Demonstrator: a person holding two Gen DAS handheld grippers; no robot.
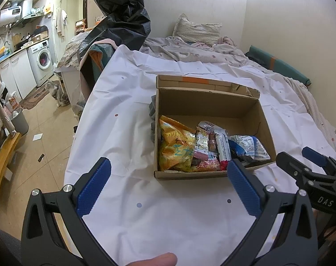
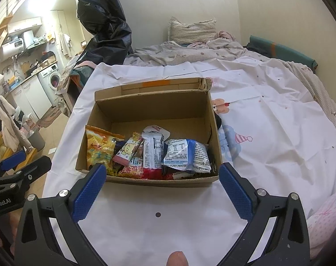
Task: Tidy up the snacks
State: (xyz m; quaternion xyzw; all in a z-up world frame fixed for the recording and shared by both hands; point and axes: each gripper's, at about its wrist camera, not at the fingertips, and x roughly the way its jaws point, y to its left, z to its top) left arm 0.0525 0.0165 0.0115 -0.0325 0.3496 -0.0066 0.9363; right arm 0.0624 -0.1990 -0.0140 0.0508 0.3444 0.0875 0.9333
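An open cardboard box stands on a white sheet on the bed. Several snack packets stand in a row against its near wall: a yellow chip bag, a pink-edged packet with a bear, a white bar wrapper and blue-and-white packets. My left gripper hovers open just before the box's near left corner, nothing between its fingers. My right gripper is open in front of the near wall, also empty. Each gripper shows at the edge of the other's view.
The white sheet covers the bed's near part; a quilt and pillow lie behind. A black plastic bag hangs at the back left. Left of the bed drops to a tiled floor with a bin, a cat and a washing machine.
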